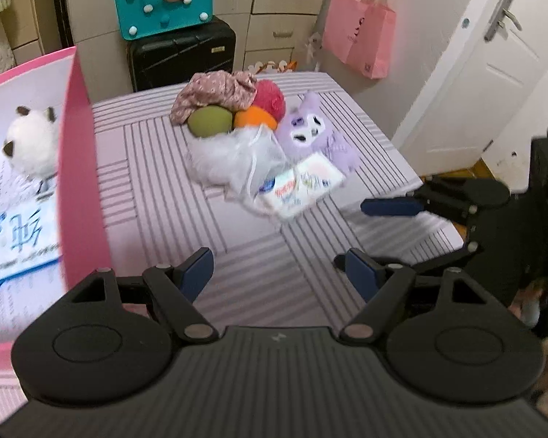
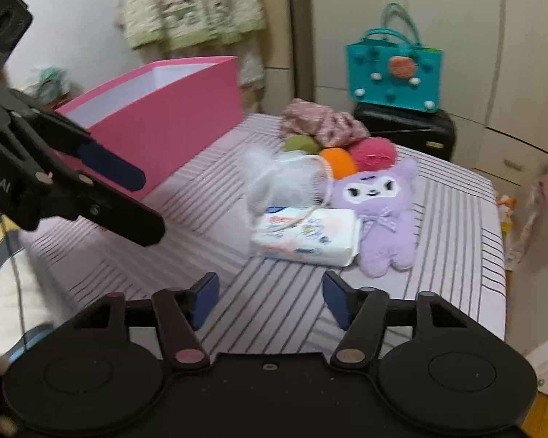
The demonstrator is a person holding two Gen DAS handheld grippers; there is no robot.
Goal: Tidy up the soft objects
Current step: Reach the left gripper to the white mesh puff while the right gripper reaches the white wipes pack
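Observation:
A pile of soft things lies on the striped pink table (image 1: pixel 157 189): a purple plush (image 1: pixel 312 135), a white tissue pack (image 1: pixel 299 188), a white mesh bag (image 1: pixel 237 157), green (image 1: pixel 210 120), orange (image 1: pixel 255 118) and red (image 1: pixel 270 96) balls, and a floral cloth (image 1: pixel 215 91). A pink box (image 1: pixel 78 168) at the left holds a white plush cat (image 1: pixel 31 146) and a blue-printed pack (image 1: pixel 22 241). My left gripper (image 1: pixel 279 272) is open and empty beside the box. My right gripper (image 2: pixel 270 299) is open and empty, short of the tissue pack (image 2: pixel 307 237) and purple plush (image 2: pixel 380 215).
A black suitcase (image 1: pixel 181 54) with a teal bag (image 1: pixel 164 0) stands behind the table. A pink paper bag (image 1: pixel 361 36) hangs by a white door (image 1: pixel 486 65). The table's right edge drops off near the door. The pink box (image 2: pixel 164 116) fills the table's left side.

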